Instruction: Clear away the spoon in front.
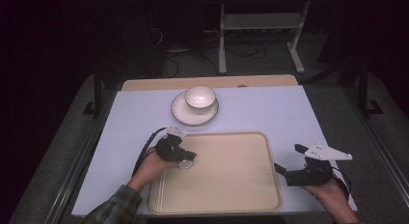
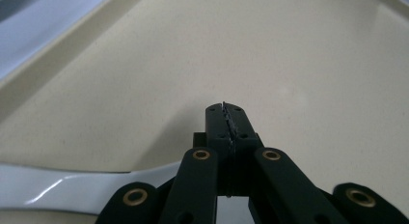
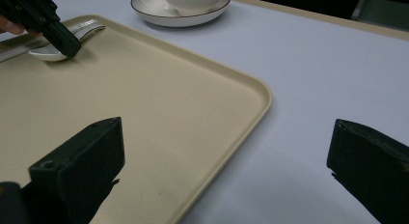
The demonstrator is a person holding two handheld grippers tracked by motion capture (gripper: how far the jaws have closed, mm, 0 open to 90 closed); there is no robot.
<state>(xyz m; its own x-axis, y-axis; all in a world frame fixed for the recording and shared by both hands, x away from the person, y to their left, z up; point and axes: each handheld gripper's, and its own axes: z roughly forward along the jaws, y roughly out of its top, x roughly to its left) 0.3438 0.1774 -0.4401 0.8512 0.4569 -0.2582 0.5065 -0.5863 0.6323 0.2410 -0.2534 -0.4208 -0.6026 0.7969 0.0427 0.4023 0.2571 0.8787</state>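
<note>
No readable writing shows anywhere. The left claw is pinched fully together above a white ceramic spoon, which lies on the beige tray near its left rim, directly under the claw. The right claw gapes wide over the tray's right edge, holding nothing.

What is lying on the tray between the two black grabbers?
Nothing: from the left gripper and its spoon to the right gripper, the high view shows bare tray.
</note>
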